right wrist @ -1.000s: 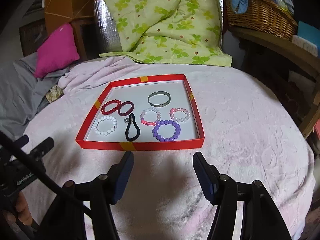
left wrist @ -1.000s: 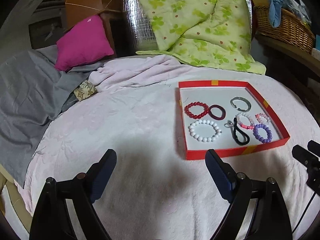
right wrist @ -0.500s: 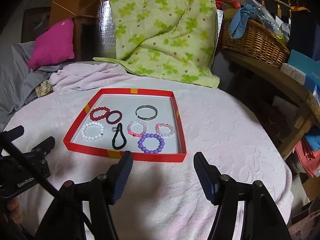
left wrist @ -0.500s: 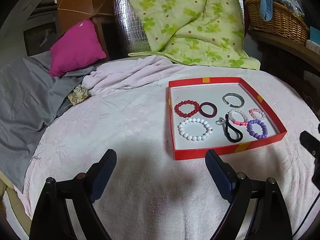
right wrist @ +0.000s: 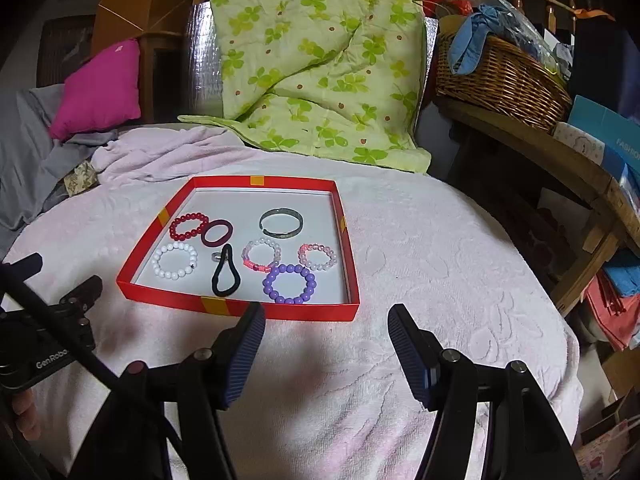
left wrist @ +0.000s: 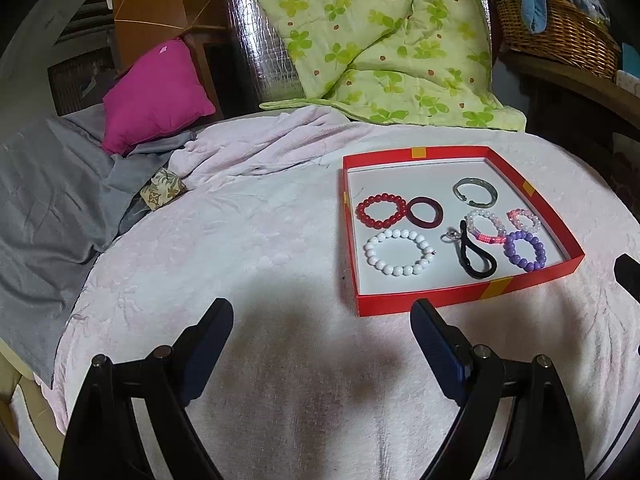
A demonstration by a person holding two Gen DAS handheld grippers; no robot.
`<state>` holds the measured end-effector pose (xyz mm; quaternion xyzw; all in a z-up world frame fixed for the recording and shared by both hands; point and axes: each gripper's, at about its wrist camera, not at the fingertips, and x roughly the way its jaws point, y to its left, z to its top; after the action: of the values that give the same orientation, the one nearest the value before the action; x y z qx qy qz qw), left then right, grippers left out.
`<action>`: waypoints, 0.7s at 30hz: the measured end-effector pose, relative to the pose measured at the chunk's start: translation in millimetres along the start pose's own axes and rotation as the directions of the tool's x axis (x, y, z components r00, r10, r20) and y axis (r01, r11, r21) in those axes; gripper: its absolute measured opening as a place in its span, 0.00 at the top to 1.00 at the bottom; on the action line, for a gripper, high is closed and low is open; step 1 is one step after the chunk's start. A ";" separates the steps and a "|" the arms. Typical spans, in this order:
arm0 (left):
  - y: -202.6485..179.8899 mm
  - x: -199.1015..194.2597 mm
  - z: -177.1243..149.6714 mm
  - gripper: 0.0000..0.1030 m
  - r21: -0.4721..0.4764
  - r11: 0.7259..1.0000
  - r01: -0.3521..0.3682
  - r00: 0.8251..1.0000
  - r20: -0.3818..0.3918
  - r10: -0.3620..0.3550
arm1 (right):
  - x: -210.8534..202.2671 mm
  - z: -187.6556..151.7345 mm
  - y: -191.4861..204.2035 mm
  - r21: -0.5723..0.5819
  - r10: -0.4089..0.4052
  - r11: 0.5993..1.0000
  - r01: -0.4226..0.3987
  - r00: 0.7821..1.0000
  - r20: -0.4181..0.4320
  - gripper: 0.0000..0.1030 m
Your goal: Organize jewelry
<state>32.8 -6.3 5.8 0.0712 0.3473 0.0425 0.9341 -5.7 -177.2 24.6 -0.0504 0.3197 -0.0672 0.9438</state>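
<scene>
Red tray [left wrist: 464,295] [right wrist: 240,307] resting flat on a pale pink blanket [left wrist: 248,248] [right wrist: 432,264], white floor inside, yellow tape marks along the rim. Inside, nothing stacked: red bead bracelet [left wrist: 381,210] [right wrist: 188,226] at far left, just beside a dark maroon ring [left wrist: 425,211] [right wrist: 217,233], possibly touching it, hard to tell at this angle. White bead bracelet [left wrist: 399,251] [right wrist: 175,260] nearer the front left. Black hair tie [left wrist: 476,258] [right wrist: 225,276] stretched in a long loop near the middle, small silver ring [left wrist: 451,236] [right wrist: 216,256] at its far end. Pink-and-white bracelet [left wrist: 485,226] [right wrist: 261,255] beside it, purple bead bracelet [left wrist: 524,251] [right wrist: 289,284] at front right, small pale pink bracelet [left wrist: 523,219] [right wrist: 317,256] behind that, grey metal bangle [left wrist: 475,192] [right wrist: 281,222] alone toward the back. Left gripper [left wrist: 320,320] hovering low over the blanket, left of the tray's near corner, fingers spread wide, nothing between them. Right gripper [right wrist: 326,322] just short of the tray's front wall, likewise spread apart and holding nothing. Behind: green floral quilt [left wrist: 380,40] [right wrist: 312,60], magenta cushion [left wrist: 156,92] [right wrist: 100,88], grey sheet [left wrist: 52,200], wicker basket [right wrist: 500,80].
</scene>
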 end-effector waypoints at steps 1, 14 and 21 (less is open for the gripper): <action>1.3 0.3 -0.3 0.12 -0.001 1.000 -0.002 1.000 -0.002 0.002 | 0.5 -0.5 0.4 -0.001 0.000 1.000 0.000 1.000 -0.001 0.34; 11.2 -1.7 0.5 0.12 -0.010 1.000 -0.014 1.000 0.003 0.014 | 3.5 -2.2 10.3 -0.021 0.004 1.000 -0.004 1.000 -0.004 0.34; 21.3 -7.8 1.3 0.12 -0.039 0.999 -0.018 1.000 0.016 0.019 | 6.1 -4.4 10.8 0.001 0.037 0.999 -0.037 0.999 -0.026 0.34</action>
<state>27.1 13.6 15.2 0.0565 0.3381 0.0573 0.9377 -2.5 -167.7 16.0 -0.0436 0.3331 -0.0504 0.9405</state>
